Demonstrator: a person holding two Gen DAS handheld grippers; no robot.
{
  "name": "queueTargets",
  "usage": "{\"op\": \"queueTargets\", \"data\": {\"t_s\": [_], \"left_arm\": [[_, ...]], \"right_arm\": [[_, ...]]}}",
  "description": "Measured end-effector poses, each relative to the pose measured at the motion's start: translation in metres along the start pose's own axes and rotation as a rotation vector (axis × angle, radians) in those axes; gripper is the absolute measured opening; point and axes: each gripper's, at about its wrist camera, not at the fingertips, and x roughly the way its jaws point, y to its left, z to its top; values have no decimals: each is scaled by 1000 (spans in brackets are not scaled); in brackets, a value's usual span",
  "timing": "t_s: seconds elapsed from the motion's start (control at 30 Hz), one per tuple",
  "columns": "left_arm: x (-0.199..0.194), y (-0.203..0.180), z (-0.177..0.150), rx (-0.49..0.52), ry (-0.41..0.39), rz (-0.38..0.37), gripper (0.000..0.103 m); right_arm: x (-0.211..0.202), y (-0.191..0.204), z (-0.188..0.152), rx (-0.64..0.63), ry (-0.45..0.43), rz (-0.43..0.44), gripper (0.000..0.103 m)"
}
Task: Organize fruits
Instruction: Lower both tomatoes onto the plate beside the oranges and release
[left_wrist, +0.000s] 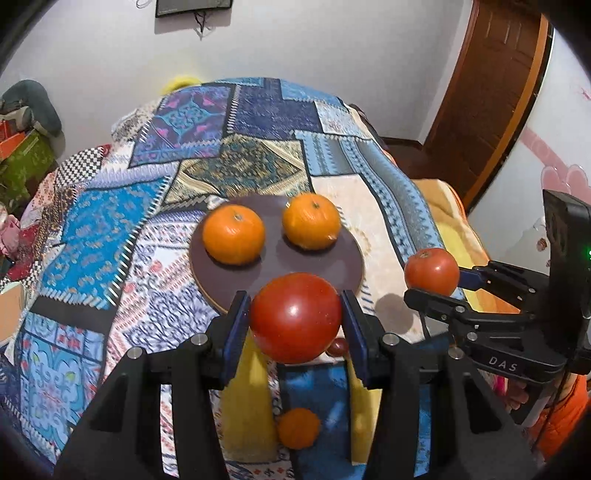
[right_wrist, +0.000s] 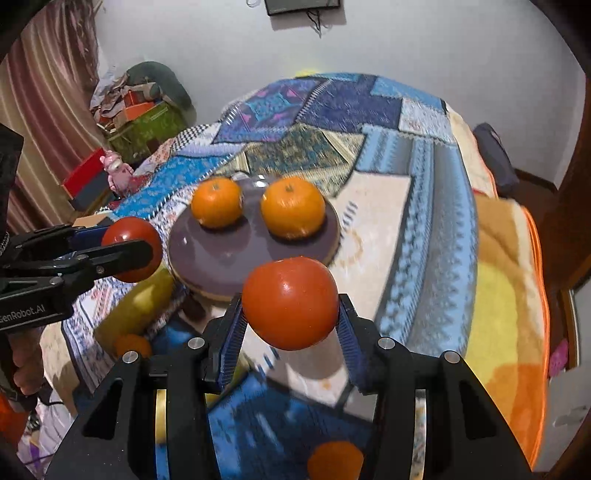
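My left gripper (left_wrist: 295, 314) is shut on a large red tomato (left_wrist: 295, 317) and holds it above the near edge of a round dark plate (left_wrist: 325, 266). Two oranges (left_wrist: 233, 234) (left_wrist: 311, 220) sit on the plate. My right gripper (right_wrist: 290, 312) is shut on another red tomato (right_wrist: 290, 308), held in the air just right of the plate (right_wrist: 221, 258). The right gripper also shows in the left wrist view (left_wrist: 432, 282), the left gripper in the right wrist view (right_wrist: 133, 249). Both oranges show on the plate in the right wrist view (right_wrist: 217, 202) (right_wrist: 293, 206).
A small orange (left_wrist: 298, 428) and a small dark red fruit (left_wrist: 338, 346) lie on the patchwork cloth (left_wrist: 110, 221) below my left gripper. A yellow fruit (right_wrist: 136, 306) lies beside the plate. Boxes and clutter (right_wrist: 140, 110) stand at the far left; a door (left_wrist: 491, 92) at the right.
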Motion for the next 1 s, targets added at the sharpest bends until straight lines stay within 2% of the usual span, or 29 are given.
{"op": "queueTargets", "data": {"t_s": [0.37,0.67,1.0], "left_arm": [[24,28,16,-12,10,35,49],[50,46,21,-18,42,31,49],[66,52,20,-21,54,29,49]], "right_arm": [[27,26,30,-73,-4,18,44],[66,34,41,-89,66,33,44],[90,37,40,-114,120,28,45]]}}
